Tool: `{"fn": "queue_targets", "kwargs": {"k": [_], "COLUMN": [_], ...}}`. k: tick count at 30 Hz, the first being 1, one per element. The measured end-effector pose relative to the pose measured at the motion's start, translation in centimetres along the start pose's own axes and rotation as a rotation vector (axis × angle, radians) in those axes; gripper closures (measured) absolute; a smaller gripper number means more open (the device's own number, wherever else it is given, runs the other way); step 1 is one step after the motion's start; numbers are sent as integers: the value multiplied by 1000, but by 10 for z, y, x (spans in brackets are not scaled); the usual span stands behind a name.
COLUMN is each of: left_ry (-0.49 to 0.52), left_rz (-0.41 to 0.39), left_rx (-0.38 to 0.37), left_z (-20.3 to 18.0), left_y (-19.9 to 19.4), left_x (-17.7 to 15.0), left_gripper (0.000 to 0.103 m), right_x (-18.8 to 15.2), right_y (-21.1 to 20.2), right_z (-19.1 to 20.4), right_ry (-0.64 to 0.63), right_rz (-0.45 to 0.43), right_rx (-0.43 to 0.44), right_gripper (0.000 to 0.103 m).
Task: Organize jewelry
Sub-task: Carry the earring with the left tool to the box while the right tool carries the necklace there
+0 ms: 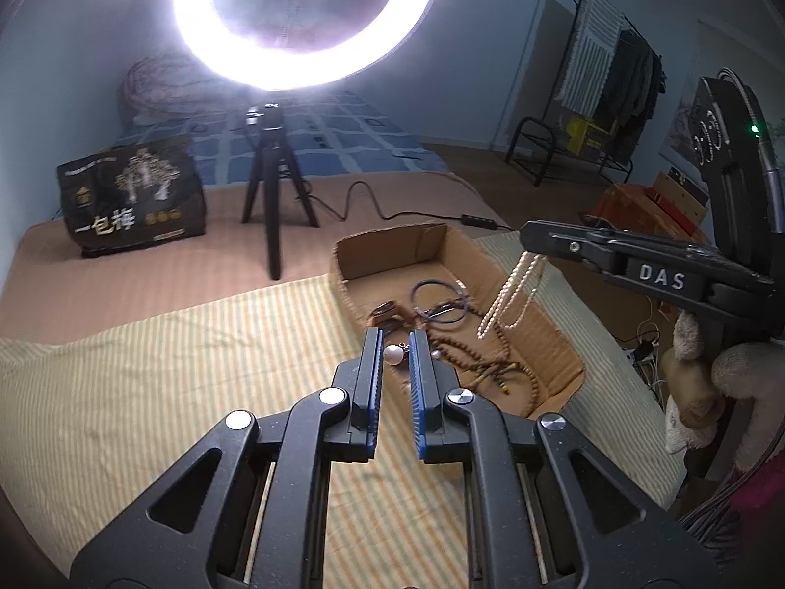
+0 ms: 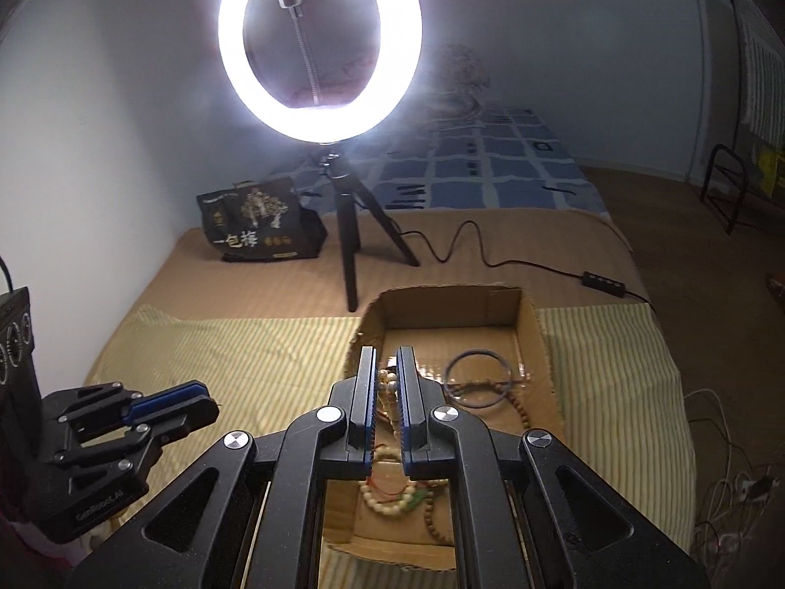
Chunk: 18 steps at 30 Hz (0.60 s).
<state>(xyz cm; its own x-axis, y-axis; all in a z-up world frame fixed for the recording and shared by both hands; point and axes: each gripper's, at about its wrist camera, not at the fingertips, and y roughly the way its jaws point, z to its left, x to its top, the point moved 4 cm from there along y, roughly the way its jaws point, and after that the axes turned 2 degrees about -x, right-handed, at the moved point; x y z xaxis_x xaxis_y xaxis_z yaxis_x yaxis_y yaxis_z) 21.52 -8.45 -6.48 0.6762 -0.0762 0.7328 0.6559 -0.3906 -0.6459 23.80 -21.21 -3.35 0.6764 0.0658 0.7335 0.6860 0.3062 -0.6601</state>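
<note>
Pearl necklace point(image 1: 510, 294) pinched by right gripper point(image 2: 387, 383) (dangling), left gripper point(image 1: 395, 343) parted

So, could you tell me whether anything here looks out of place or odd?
Mostly the cardboard box: its near rim is torn and ragged. The jewelry inside lies in a loose pile, brown beads over dark bangles. The right gripper dangles a pearl necklace above it.
</note>
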Motion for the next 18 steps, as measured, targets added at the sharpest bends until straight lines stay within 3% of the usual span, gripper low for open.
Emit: {"fn": "queue_targets", "kwargs": {"k": [10,18], "left_ry": [-13,1], "left_rz": [12,51], "left_rx": [-31,-15], "left_z": [-20,-26], "left_y": [35,61], "left_x": [15,11], "left_gripper": [94,94], "right_x": [8,8], "right_y": [13,33], "right_z": [-30,-50], "right_ry": [25,61], "right_rz": [13,50], "right_rx": [-39,-61], "right_gripper": [97,97]}}
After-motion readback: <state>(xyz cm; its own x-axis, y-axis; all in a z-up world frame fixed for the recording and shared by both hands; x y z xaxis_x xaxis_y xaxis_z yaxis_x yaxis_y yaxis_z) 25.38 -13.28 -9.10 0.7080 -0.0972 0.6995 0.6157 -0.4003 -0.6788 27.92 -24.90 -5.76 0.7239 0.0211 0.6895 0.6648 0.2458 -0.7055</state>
